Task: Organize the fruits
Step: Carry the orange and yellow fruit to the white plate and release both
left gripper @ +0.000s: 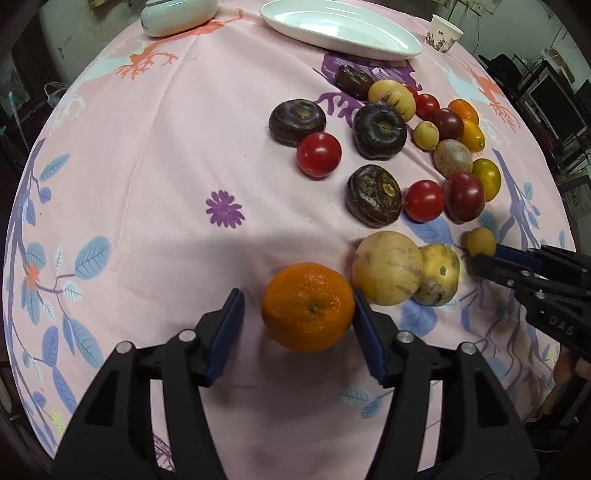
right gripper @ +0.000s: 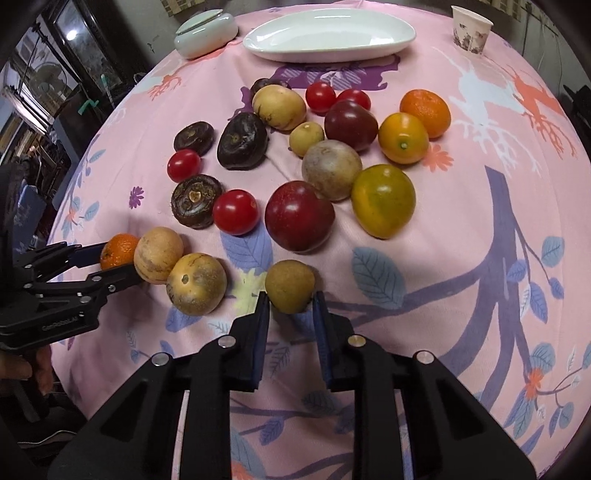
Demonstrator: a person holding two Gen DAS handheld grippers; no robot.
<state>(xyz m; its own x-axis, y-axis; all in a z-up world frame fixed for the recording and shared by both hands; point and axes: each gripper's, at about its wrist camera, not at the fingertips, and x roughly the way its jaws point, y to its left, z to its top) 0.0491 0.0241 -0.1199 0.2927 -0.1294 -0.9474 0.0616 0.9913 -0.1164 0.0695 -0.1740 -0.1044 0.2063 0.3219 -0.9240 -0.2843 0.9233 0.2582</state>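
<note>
A mandarin orange (left gripper: 308, 306) lies on the pink tablecloth between the fingers of my left gripper (left gripper: 298, 297). The right pad touches it and the left pad stands off with a gap, so this gripper is open. My right gripper (right gripper: 291, 297) is shut on a small tan round fruit (right gripper: 290, 290), which the left wrist view shows at the far right (left gripper: 480, 242). Two yellow striped fruits (left gripper: 386, 267) (left gripper: 439, 275) lie between the two grippers. Further back, cherry tomatoes (right gripper: 236, 211), dark water chestnuts (right gripper: 242, 142), plums (right gripper: 299, 216) and other fruits are scattered.
A white oval plate (right gripper: 328, 35) sits at the table's far edge, with a pale lidded bowl (right gripper: 205, 33) to its left and a paper cup (right gripper: 471, 31) to its right. Dark furniture surrounds the round table. A hand (right gripper: 22, 363) holds the left gripper's handle.
</note>
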